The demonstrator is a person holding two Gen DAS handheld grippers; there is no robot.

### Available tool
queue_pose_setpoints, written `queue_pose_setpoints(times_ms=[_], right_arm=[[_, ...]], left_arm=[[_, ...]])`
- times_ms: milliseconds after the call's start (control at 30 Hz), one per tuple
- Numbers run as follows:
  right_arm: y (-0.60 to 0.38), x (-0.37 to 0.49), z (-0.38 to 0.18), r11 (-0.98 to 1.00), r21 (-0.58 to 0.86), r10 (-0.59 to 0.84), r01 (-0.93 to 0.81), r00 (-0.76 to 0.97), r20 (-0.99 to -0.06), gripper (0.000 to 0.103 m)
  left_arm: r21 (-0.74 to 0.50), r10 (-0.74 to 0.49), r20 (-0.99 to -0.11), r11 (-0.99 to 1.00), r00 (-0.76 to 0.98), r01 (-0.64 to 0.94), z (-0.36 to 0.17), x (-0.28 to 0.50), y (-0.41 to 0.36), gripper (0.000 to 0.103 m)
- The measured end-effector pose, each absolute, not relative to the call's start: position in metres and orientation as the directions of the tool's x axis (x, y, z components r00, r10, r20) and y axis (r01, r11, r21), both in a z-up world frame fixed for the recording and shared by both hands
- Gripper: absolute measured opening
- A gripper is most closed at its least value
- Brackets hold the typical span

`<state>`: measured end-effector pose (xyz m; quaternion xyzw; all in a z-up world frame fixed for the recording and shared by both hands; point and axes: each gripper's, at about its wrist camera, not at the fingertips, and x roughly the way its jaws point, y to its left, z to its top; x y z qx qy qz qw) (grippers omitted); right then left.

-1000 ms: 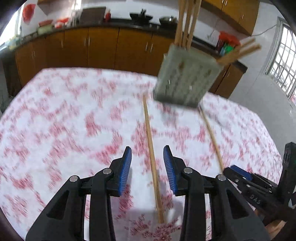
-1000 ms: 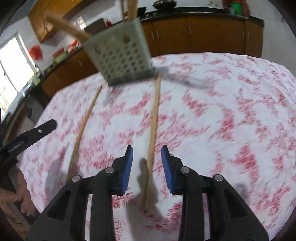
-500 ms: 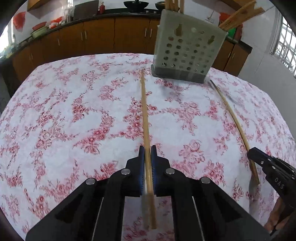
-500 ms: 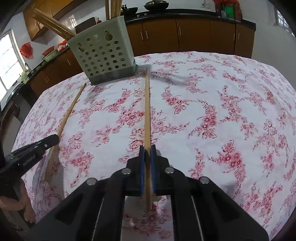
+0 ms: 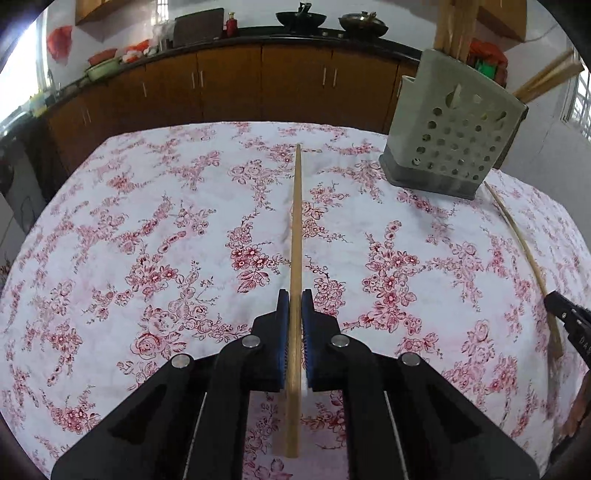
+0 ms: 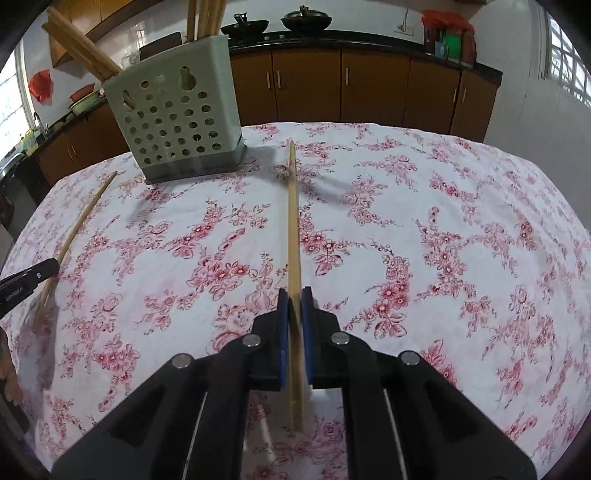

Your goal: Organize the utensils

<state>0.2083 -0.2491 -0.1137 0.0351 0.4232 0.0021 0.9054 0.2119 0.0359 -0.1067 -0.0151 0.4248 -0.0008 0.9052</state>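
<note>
Risks first: each gripper pinches a single wooden chopstick near its thick end, so the long thin part sticks far out ahead and can swing or pivot between the pads when lifted. Left gripper (image 5: 295, 301) is pressed together on the left chopstick (image 5: 296, 236), whose tip reaches toward the far side of the surface (image 5: 147, 240); right gripper (image 6: 294, 298) is likewise clamped on the right chopstick (image 6: 293, 221). A slim round stick may roll or slide out of so narrow a hold, and a tip aimed badly could strike the utensil holder (image 6: 177, 125) wall and tip it, or catch in the floral tablecloth. With both hands working at once, the sticks could cross near the holder, which stands between them at the far side. Holder itself is a pale perforated plastic caddy, upright on the cloth, already carrying several chopsticks (image 6: 205, 16); some stand straight, others lean out over its rim.
</note>
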Motion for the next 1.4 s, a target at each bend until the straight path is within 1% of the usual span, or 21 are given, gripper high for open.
queue_pose_setpoints(times_ms=[533,1400], right_arm=[[-0.2496,0.2082,-0.1137,0.997,0.073,0.04,0.025,0.642,-0.766,0.01],[-0.2495,0.2081,-0.1138,0.997,0.076,0.043,0.025,0.642,-0.765,0.01]], left_arm=[[-0.076,-0.049,-0.766,0.997,0.641,-0.015,-0.1116,0.2156,0.0397,0.009],[-0.073,-0.046,-0.767,0.997,0.64,-0.016,-0.1111,0.2153,0.0392,0.009]])
